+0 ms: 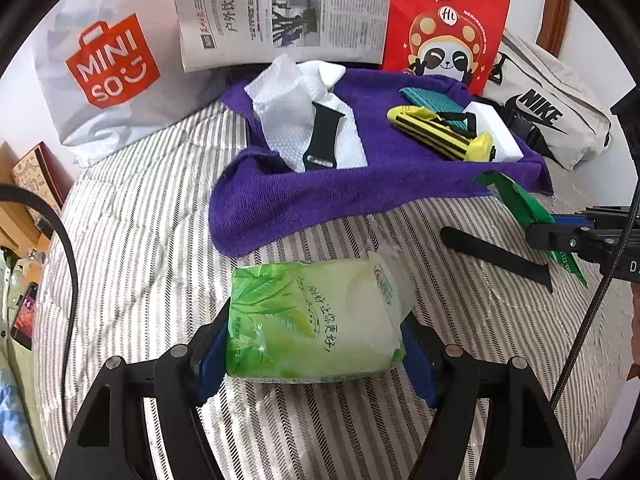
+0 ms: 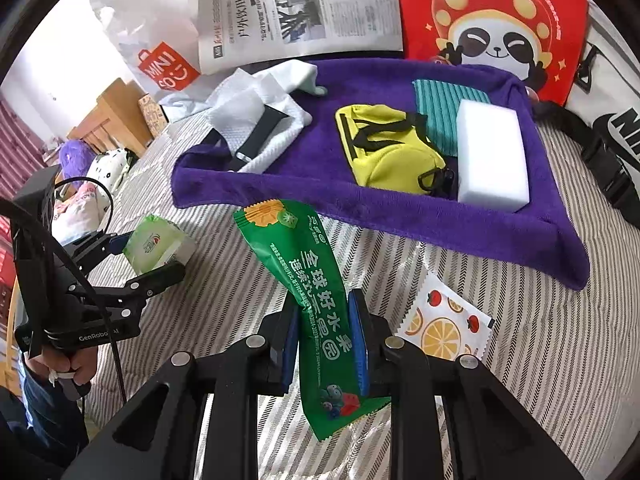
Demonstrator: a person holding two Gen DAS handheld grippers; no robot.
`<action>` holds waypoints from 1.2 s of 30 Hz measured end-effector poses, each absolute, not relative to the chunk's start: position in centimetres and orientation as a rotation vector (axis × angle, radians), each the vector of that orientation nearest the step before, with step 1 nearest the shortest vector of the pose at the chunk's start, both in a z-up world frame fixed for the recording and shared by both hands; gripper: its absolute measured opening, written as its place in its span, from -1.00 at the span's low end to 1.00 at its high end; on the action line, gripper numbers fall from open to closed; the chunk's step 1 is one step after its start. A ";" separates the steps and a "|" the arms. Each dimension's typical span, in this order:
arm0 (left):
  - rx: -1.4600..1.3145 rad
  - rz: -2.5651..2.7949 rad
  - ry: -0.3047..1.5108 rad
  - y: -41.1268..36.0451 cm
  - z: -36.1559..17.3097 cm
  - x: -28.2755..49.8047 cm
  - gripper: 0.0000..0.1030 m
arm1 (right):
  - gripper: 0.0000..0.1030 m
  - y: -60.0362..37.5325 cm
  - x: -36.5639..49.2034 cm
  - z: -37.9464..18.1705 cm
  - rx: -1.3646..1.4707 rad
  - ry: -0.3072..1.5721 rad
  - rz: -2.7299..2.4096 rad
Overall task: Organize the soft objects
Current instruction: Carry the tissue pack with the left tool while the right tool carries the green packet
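Pinching green packet (image 2: 316,304), R hand-held gripper (image 2: 325,344) angled down; L (image 1: 316,356) grips tissue pack (image 1: 316,320).

A bed covered by a grey-and-white striped sheet (image 2: 248,208) is seen; on it are spread a purple terry towel (image 2: 360,208) and, nearer right, a small fruit-printed sachet (image 2: 444,320).

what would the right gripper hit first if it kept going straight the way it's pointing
Probably the near edge of the purple towel. The right gripper, shut on the green snack packet, points down at the striped bedcover just before it; depth is unclear.
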State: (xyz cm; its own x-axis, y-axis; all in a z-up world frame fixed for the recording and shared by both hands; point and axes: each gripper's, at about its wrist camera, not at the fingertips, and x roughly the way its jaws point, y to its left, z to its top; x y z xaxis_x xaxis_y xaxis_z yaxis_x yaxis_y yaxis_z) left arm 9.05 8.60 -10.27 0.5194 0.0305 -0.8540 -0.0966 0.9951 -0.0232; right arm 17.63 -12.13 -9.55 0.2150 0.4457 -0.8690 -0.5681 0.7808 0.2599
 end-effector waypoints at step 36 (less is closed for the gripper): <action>-0.130 0.015 0.935 8.9 -4.6 14.0 0.39 | -0.55 -13.3 23.0 -5.0 -0.033 1.069 0.623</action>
State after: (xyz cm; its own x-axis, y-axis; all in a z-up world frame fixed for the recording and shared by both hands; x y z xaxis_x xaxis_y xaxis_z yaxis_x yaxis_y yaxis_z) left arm 13.97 8.95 -4.62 0.5943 -0.0438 -0.8030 -0.0690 0.9921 -0.1051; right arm 22.97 -13.30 -4.97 0.3273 0.4604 -0.8252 -0.4915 0.8288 0.2675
